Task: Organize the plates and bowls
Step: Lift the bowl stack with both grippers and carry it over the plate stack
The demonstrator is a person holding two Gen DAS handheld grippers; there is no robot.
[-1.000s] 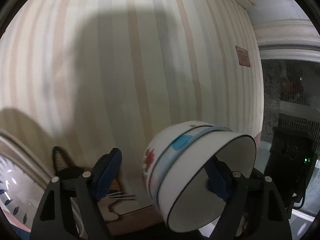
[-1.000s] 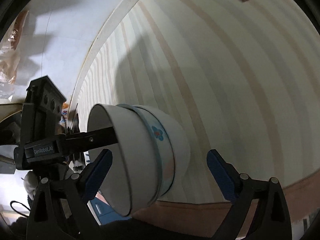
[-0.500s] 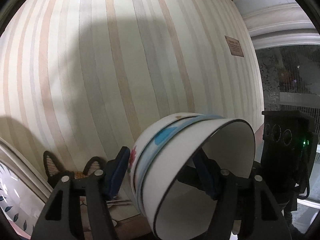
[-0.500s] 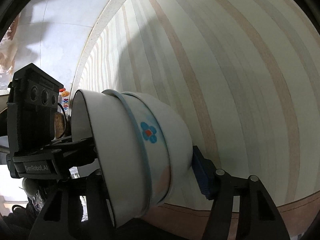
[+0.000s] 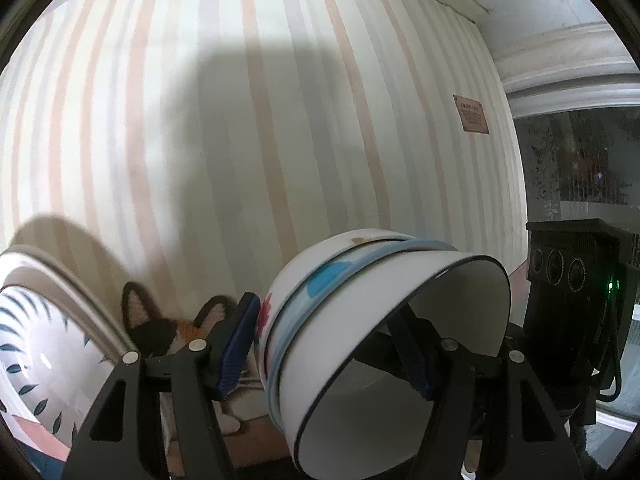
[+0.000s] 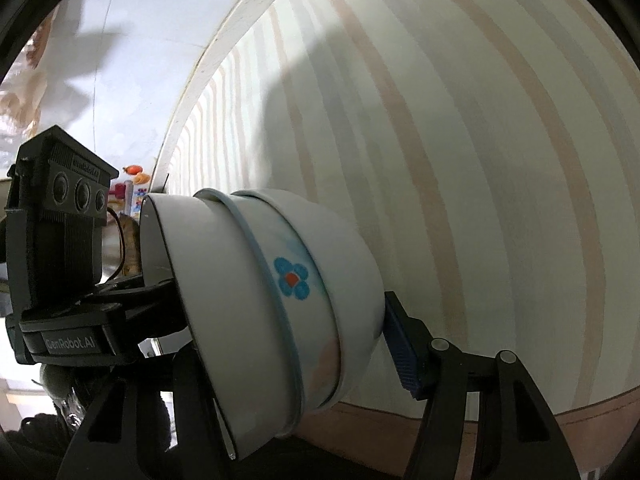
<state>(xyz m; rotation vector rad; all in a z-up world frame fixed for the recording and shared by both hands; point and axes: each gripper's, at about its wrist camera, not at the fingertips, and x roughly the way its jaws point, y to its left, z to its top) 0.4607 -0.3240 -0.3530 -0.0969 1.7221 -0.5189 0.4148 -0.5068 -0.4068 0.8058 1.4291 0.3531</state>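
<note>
Bowls (image 5: 384, 336), three nested and tipped sideways, are hanging before a striped wall (image 5: 240, 140). The left gripper (image 5: 332, 344) and the right gripper (image 6: 280, 344) are both clamping the stack, pads pressing base and inside. A leaf-patterned plate (image 5: 36, 344) is leaning left of the bowls.

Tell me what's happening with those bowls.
Both tongs are clamped on one nested stack of bowls, held on its side in front of a striped wall. The left tongs have one finger inside the front bowl and one outside. The right tongs grip from the other side. A leaf-patterned plate stands nearby.
</note>
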